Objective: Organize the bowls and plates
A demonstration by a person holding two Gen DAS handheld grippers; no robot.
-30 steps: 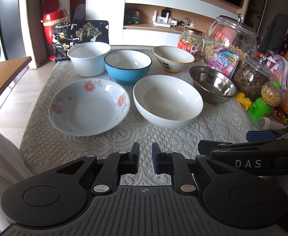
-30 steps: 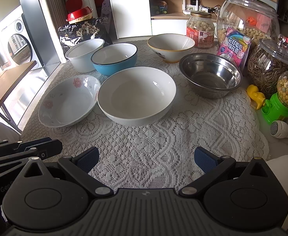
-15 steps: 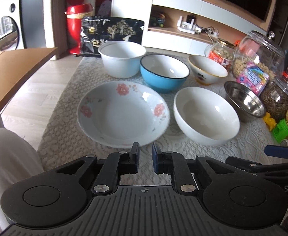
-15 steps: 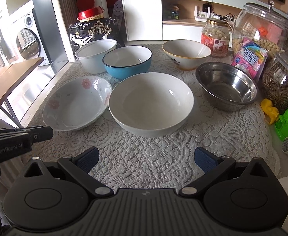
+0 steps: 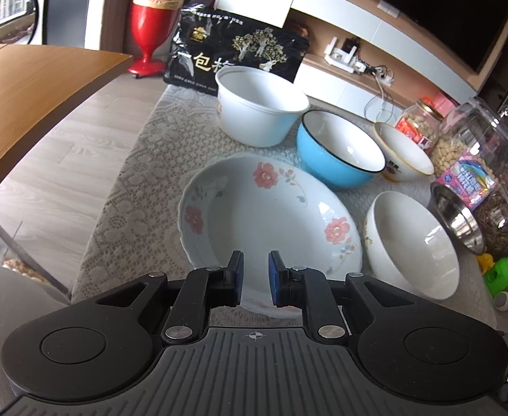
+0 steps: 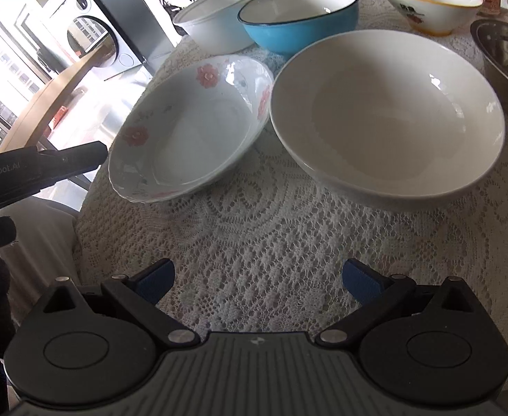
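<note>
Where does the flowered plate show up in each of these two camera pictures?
Left wrist view: the flowered plate fills the lower middle, just beyond the nearly closed left gripper.
Right wrist view: the flowered plate lies left of centre, beyond the open right gripper.
Shared landmark: the blue bowl stands behind the plate in both.

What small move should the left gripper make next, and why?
Probably open the jaws before going further. The left gripper hangs over the near rim of the flowered plate, its jaws nearly shut with nothing between them, too narrow to take the rim. The right gripper is already wide open, short of the large white bowl.
</note>
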